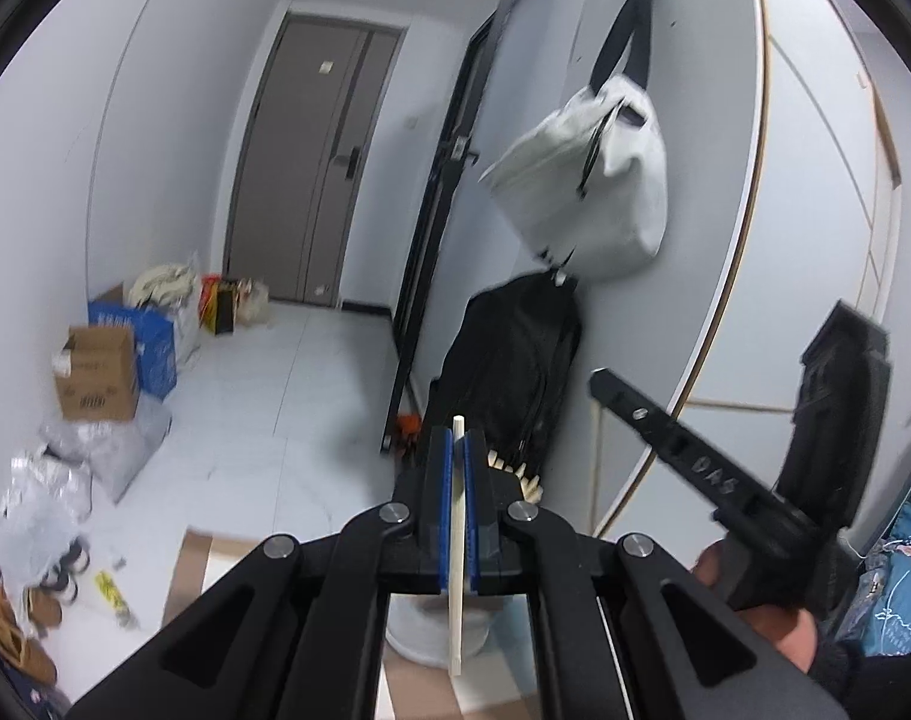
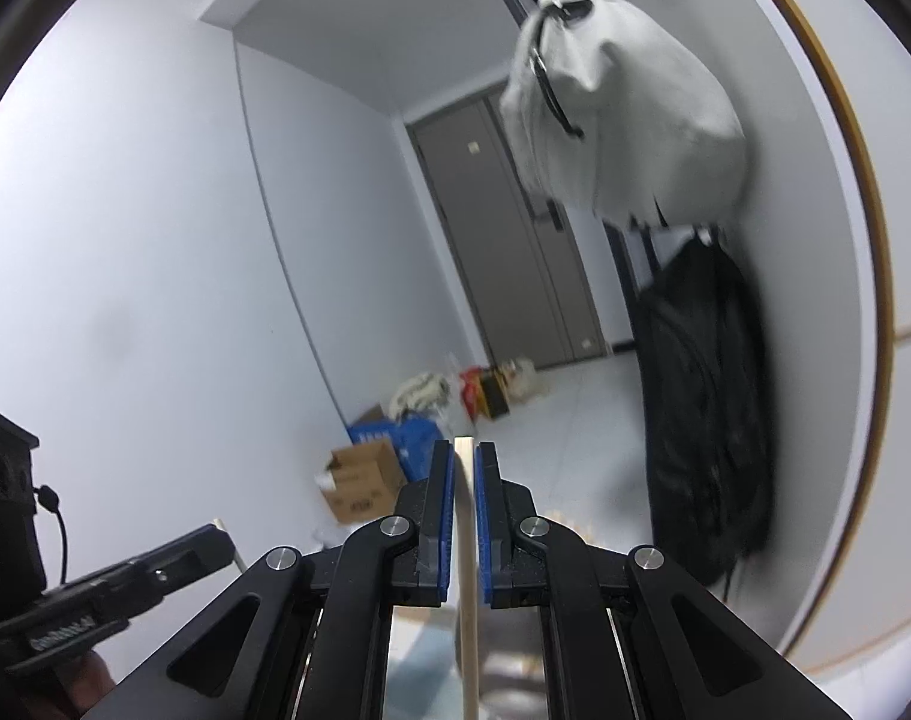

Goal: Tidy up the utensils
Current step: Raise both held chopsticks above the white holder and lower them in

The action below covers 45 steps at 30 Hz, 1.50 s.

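Clamped between the blue pads of the left gripper (image 1: 457, 441): a white chopstick (image 1: 457, 546), upright along the fingers, tip poking just past the fingertips, lower end hanging down below the pads. Clamped likewise between the blue pads of the right gripper (image 2: 465, 453): a pale stick (image 2: 467, 540), probably another chopstick, tip level with the fingertips, shaft running straight down out of the bottom of the view. Right of the left fingers, the other gripper seen from the side, black, held in a hand (image 1: 773, 618). Below the left fingers, a white round container (image 1: 431, 630), partly hidden by the linkage; contents impossible to tell. Just beyond the left fingertips and slightly right, a few pale stick ends (image 1: 518, 474) bunched at the foot of a black bag (image 1: 509, 360) leaning against the wall. Above that bag, a white tote bag (image 1: 587, 180) hanging by dark straps from the wall, also up and to the right of the right fingers. Farther off, left of both pairs of fingers, a cardboard box (image 1: 98, 381) and a blue bag (image 1: 149, 342) on the pale tiled floor (image 1: 263, 396), with plastic wrap and shoes nearer the lower left edge. Farthest away, straight beyond the fingertips, a grey door (image 1: 311, 162) at the end of the hallway.
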Each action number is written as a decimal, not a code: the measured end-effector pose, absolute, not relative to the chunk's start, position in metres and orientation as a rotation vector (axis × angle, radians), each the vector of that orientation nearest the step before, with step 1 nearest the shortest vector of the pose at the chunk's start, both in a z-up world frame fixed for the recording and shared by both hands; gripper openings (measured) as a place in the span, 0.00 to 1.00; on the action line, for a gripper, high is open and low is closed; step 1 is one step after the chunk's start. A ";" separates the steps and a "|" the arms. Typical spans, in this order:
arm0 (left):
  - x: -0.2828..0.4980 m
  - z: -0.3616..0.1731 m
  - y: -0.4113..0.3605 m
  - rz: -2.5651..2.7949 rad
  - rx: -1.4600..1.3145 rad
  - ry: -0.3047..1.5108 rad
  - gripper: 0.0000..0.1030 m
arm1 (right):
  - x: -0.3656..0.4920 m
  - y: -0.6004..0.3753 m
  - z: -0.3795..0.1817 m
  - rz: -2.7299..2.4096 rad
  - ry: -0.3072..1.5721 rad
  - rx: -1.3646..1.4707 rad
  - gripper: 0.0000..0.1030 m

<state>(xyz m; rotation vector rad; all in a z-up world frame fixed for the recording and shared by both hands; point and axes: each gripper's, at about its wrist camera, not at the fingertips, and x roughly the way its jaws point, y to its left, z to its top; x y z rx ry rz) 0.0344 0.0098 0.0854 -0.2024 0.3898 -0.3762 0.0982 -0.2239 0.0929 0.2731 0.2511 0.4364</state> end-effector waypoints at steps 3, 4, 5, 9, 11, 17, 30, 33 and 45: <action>0.048 0.100 0.010 -0.388 -0.199 0.370 0.00 | 0.114 -0.221 0.106 0.438 0.223 0.271 0.06; 0.052 0.102 0.010 -0.389 -0.197 0.369 0.00 | 0.122 -0.219 0.111 0.437 0.212 0.267 0.06; 0.058 0.106 0.010 -0.386 -0.193 0.360 0.00 | 0.127 -0.218 0.114 0.438 0.206 0.266 0.06; 0.077 0.108 0.012 -0.388 -0.197 0.356 0.00 | 0.156 -0.211 0.118 0.426 0.189 0.245 0.06; 0.083 0.107 0.012 -0.384 -0.200 0.355 0.00 | 0.170 -0.206 0.114 0.417 0.195 0.235 0.05; 0.107 0.101 0.010 -0.390 -0.186 0.366 0.00 | 0.204 -0.203 0.102 0.386 0.206 0.258 0.05; 0.137 0.076 0.008 -0.414 -0.177 0.398 0.00 | 0.226 -0.190 0.081 0.319 0.156 0.255 0.05; 0.142 0.068 0.008 -0.420 -0.182 0.408 0.00 | 0.224 -0.184 0.076 0.309 0.137 0.228 0.05; 0.149 0.060 0.010 -0.443 -0.216 0.442 0.00 | 0.219 -0.180 0.058 0.291 0.148 0.194 0.05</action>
